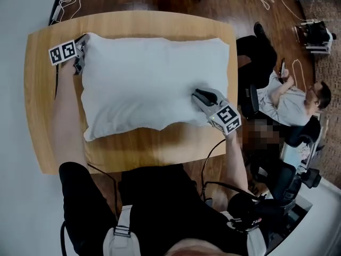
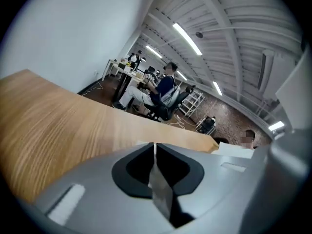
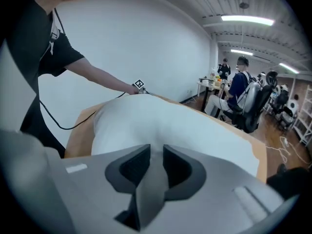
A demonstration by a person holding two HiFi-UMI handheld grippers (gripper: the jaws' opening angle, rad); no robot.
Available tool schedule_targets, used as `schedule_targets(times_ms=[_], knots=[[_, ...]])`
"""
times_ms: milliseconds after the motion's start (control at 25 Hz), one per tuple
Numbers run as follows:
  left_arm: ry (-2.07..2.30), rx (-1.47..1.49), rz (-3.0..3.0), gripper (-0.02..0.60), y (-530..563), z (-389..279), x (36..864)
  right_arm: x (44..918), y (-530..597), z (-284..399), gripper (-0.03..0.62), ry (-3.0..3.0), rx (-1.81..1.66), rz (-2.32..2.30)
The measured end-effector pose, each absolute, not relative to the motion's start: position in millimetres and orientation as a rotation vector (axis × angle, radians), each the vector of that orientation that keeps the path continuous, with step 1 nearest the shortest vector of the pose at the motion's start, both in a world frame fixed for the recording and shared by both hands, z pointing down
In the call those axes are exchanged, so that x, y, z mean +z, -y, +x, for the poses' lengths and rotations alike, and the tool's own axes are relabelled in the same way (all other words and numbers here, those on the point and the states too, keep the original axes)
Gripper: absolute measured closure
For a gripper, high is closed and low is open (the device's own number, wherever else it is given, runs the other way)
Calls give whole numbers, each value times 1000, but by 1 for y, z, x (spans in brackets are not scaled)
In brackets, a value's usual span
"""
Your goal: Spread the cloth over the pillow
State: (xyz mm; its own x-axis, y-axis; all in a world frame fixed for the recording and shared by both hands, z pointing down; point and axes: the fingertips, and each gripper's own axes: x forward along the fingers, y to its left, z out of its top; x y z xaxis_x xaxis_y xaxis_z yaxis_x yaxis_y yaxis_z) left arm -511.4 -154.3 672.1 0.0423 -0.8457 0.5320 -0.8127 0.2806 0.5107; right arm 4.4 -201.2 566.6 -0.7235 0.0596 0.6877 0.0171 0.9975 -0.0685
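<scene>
the head view alone takes in the whole wooden table (image 1: 48, 105) from above. the white cloth (image 1: 154, 79) lies over the pillow (image 1: 98, 129) in the middle of the top; both are white, and i cannot tell where one ends and the other begins. the left gripper (image 1: 81, 56) sits at the pillow's 10 o'clock corner and the right gripper (image 1: 200, 94) rests on its 4 o'clock side.

the left gripper view looks out across bare tabletop, with the white bulk only at its 3 o'clock edge. it shows that gripper's jaws pressed together, with a thin white sliver of the cloth pinched at their tips.

the right gripper view looks along the white mound toward the far corner, where the person's left arm (image 3: 97, 79) reaches in from 10 o'clock. its jaws stand a little apart. white fabric shows in the narrow gap, and the pads do not press on it.

the table has rounded corners and stands on a dark wooden floor (image 1: 224, 4). white cables (image 1: 69, 1) trail on the floor at 11 o'clock. a seated person (image 1: 290, 103) is at 3 o'clock, beside the table. the gripper views add a plain white wall (image 3: 146, 48), strip lights (image 2: 187, 38) on a white ceiling, and more people at desks further off.
</scene>
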Motion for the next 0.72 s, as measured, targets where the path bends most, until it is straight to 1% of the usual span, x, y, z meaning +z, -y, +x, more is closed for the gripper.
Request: schedule_targets(times_ms=[80,120,200,280,320,360,400,440,480,520,600,640,720], knots=[[1810,1,1568,580,155,-513,654,564,206,2,508,2387,68,-43],[1849,-34,1621,581,153,-512,629,560,208,3,508,2393,67,-37],[1832,-260,1804,581,145,-490,554,544,211,3,508,2426,71,-4],[1617,-539,2038,581,134,-433,478,519,213,-2,508,2492,98,49],[1484,-620,2113,581,128,-401,459,508,214,-7,508,2523,124,70],[1385,-634,2134,581,119,-373,459,503,213,-12,508,2541,152,83],[1355,-580,2102,557,105,-356,480,503,211,-15,508,2542,173,91],[1397,-490,2029,557,87,-354,511,506,209,-17,508,2533,183,99],[1484,-432,1944,580,61,-364,538,507,206,-17,508,2526,180,109],[1584,-443,1871,581,29,-379,549,503,202,-14,508,2530,171,122],[1765,-486,1818,580,-44,-391,537,488,196,-1,508,2559,162,159],[1817,-417,1827,580,-77,-379,535,482,192,7,510,2566,162,182],[1762,-141,1846,574,-134,-321,566,480,178,23,510,2549,165,211]])
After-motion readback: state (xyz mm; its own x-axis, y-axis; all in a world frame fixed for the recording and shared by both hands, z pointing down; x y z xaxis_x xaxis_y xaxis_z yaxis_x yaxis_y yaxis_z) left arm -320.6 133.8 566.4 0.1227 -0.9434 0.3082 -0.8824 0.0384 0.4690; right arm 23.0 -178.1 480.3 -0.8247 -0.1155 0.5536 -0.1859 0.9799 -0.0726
